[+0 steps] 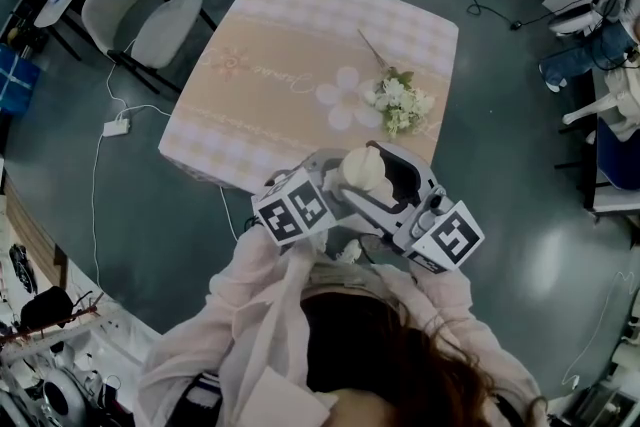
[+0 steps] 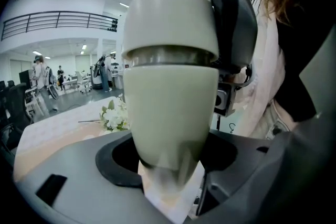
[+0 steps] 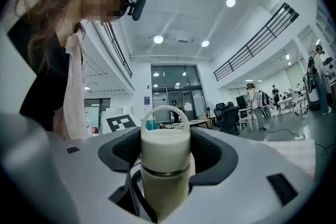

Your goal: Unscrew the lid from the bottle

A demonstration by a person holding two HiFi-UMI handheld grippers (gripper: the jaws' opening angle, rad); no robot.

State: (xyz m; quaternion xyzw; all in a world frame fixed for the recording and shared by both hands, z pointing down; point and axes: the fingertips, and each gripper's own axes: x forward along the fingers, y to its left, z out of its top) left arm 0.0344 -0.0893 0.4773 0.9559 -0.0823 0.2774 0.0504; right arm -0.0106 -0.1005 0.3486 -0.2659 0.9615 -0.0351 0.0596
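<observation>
Close against the person's chest, the left gripper (image 2: pixel 168 165) is clamped on the body of a smooth cream bottle (image 2: pixel 170 107), held in the air above the near table edge. Opposite it, the right gripper (image 3: pixel 165 165) has its dark pads closed round the rounded cream lid (image 3: pixel 165 147) with a loop handle, which sits above a steel band (image 2: pixel 170 55). Beyond stands a square table in a peach checked cloth (image 1: pixel 290 65) with a white flower posy (image 1: pixel 398 102) on it, and a grey chair (image 1: pixel 150 20) at its far corner.

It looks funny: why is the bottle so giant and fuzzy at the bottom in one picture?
Left gripper view: the cream, metal-banded bottle sits very close to the wide-angle lens, so it looms and its base blurs. Right gripper view: smaller, sharp. Head view: dim, edges bent.
</observation>
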